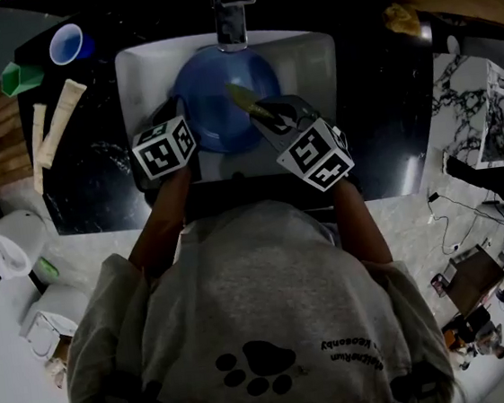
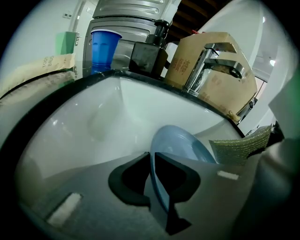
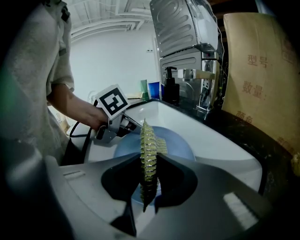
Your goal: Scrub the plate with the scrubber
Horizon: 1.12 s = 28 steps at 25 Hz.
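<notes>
A blue plate (image 1: 212,88) stands tilted in the white sink (image 1: 313,63). My left gripper (image 1: 182,127) is shut on the plate's left rim; in the left gripper view the thin blue edge (image 2: 180,145) runs between the jaws of the left gripper (image 2: 152,157). My right gripper (image 1: 264,111) is shut on a yellow-green scrubber (image 1: 242,98), which rests against the plate's face. In the right gripper view the scrubber (image 3: 148,150) stands on edge between the jaws, above the plate (image 3: 180,146), with the left gripper (image 3: 123,125) at the plate's far side. The scrubber (image 2: 241,145) also shows at the right of the left gripper view.
A chrome faucet (image 1: 232,13) overhangs the sink's back edge. On the black counter at the left stand a blue cup (image 1: 67,44), a green cup (image 1: 21,78) and beige tubes (image 1: 55,124). A black soap dispenser (image 3: 170,89) and a cardboard box (image 2: 201,56) stand behind the sink.
</notes>
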Each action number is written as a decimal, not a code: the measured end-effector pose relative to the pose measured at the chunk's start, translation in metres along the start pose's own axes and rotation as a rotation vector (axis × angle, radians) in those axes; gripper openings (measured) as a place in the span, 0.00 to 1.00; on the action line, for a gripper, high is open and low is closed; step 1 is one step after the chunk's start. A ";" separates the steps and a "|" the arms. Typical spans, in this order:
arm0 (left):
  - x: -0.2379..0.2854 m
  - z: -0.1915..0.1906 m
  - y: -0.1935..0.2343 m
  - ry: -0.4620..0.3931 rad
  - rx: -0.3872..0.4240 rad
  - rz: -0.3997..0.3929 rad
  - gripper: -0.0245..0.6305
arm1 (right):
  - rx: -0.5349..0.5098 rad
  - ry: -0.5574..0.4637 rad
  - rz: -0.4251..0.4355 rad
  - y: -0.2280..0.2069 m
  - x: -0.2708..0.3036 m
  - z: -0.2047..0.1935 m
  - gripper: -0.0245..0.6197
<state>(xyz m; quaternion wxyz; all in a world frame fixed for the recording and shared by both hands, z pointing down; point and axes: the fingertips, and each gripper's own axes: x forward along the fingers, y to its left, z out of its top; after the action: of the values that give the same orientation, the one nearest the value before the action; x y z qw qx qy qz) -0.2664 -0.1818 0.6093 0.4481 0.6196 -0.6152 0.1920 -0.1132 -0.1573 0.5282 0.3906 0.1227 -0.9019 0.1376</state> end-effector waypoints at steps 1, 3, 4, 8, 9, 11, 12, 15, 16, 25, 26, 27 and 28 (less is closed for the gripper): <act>0.002 -0.004 0.002 0.010 0.008 0.003 0.10 | 0.001 0.001 -0.005 0.001 -0.001 -0.001 0.15; 0.003 -0.008 0.003 0.026 0.029 0.014 0.16 | 0.012 0.001 -0.020 0.001 -0.004 -0.001 0.15; 0.003 -0.008 0.003 0.030 0.044 0.020 0.19 | 0.017 0.001 -0.029 0.001 -0.005 -0.001 0.15; -0.002 -0.004 -0.001 0.028 0.093 0.028 0.24 | 0.019 0.004 -0.064 0.001 -0.012 -0.002 0.15; -0.003 -0.003 -0.003 0.025 0.102 0.026 0.26 | 0.019 0.004 -0.074 0.001 -0.013 -0.001 0.15; -0.007 0.000 -0.006 0.014 0.122 0.026 0.26 | 0.020 0.002 -0.095 0.002 -0.018 -0.001 0.15; -0.009 0.002 -0.007 0.007 0.132 0.027 0.26 | 0.022 -0.002 -0.108 0.002 -0.020 -0.001 0.15; -0.021 0.008 -0.013 -0.020 0.161 0.029 0.26 | 0.035 -0.018 -0.161 0.000 -0.028 0.000 0.15; -0.026 0.010 -0.016 -0.034 0.175 0.024 0.26 | 0.043 -0.025 -0.187 -0.002 -0.031 0.000 0.15; -0.091 0.031 -0.058 -0.228 0.251 -0.030 0.04 | 0.084 -0.169 -0.374 -0.011 -0.067 0.019 0.15; -0.098 0.032 -0.064 -0.250 0.257 -0.033 0.04 | 0.081 -0.187 -0.385 -0.011 -0.070 0.021 0.15; -0.106 0.034 -0.069 -0.276 0.265 -0.035 0.04 | 0.082 -0.208 -0.396 -0.010 -0.074 0.023 0.15; -0.115 0.036 -0.075 -0.304 0.274 -0.035 0.04 | 0.086 -0.232 -0.407 -0.010 -0.079 0.025 0.15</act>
<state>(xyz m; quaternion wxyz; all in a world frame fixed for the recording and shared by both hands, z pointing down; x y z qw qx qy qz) -0.2269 -0.1541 0.4760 0.2648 0.7073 -0.6329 0.1705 -0.0745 -0.1658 0.4546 0.2986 0.3335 -0.8907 0.0793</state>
